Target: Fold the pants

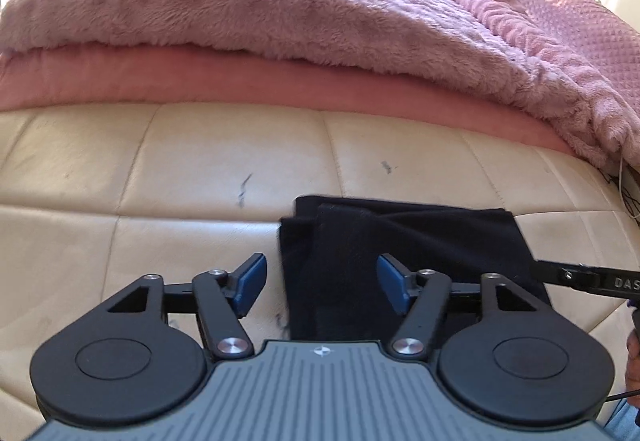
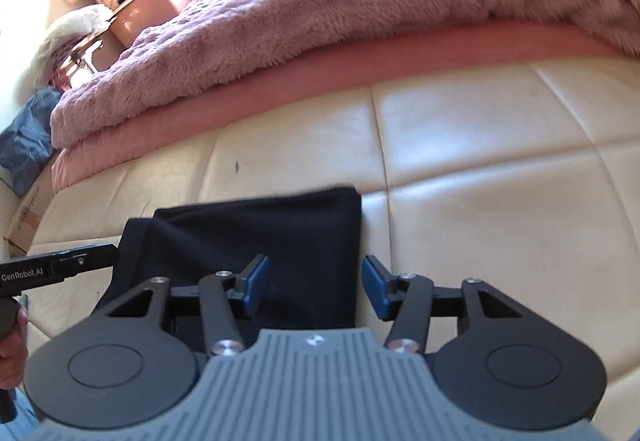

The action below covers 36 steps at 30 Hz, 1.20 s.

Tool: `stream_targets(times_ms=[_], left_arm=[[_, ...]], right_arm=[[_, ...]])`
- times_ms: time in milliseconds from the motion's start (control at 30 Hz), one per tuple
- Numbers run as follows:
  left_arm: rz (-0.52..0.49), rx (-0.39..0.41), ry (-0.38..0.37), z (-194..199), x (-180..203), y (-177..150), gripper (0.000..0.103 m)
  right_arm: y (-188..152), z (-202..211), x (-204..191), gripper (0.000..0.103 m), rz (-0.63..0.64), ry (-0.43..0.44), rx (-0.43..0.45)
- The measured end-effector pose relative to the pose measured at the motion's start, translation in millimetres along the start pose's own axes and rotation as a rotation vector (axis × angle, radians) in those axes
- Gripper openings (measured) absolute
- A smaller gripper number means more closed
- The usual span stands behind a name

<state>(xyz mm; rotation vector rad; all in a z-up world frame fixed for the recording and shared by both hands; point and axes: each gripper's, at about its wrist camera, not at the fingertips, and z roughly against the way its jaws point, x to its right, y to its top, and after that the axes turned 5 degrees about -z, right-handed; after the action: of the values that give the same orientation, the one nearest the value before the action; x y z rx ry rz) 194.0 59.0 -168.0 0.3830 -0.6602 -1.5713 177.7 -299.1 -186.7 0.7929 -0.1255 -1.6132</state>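
The black pants (image 1: 400, 241) sit folded small on the near edge of the cream bench (image 1: 180, 161), look soft, light and floppy, so with the left gripper (image 1: 322, 287) and right gripper (image 2: 314, 287) both spread wide and empty, I'd probably pinch all layers at the near corners.

A fluffy pink blanket (image 1: 248, 13) lies beyond the cream cushioned surface (image 1: 160, 169), over a pink sheet (image 1: 200, 81).

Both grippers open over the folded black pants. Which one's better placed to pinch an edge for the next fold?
Probably right. The right gripper straddles the pants' right edge, one finger on each side. The left gripper likewise straddles the left edge, but layers there sit offset and uneven.
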Motion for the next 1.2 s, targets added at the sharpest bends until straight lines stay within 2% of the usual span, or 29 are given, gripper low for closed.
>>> stream_targets(times_ms=[67, 267, 533, 633, 767, 867, 1000, 1200], left_arm=[[0.053, -0.015, -0.026, 0, -10, -7, 0.077], [0.352, -0.074, -0.258, -17, -50, -38, 0.074], [0.485, -0.029, -0.374, -35, -65, -48, 0.073], [0.492, -0.024, -0.389, -44, -64, -44, 0.072], [0.522, -0.025, -0.409, -50, -67, -42, 0.07], [0.532, -0.03, -0.406, -51, -69, -43, 0.057], [0.532, -0.035, -0.41, -49, -69, -45, 0.043], [0.515, -0.025, -0.362, -38, -61, -43, 0.033]], right_arm=[[-8, 2, 7, 0.049, -0.045, 0.013, -0.015], [-27, 1, 32, 0.048, -0.191, 0.104, -0.053], [-32, -5, 57, 0.046, -0.304, 0.204, -0.055], [-31, -11, 61, 0.044, -0.333, 0.248, -0.054], [-29, -22, 65, 0.034, -0.373, 0.292, -0.06], [-28, -28, 69, 0.027, -0.396, 0.306, -0.067], [-28, -28, 72, 0.022, -0.416, 0.323, -0.077], [-26, -24, 64, 0.015, -0.402, 0.304, -0.084]])
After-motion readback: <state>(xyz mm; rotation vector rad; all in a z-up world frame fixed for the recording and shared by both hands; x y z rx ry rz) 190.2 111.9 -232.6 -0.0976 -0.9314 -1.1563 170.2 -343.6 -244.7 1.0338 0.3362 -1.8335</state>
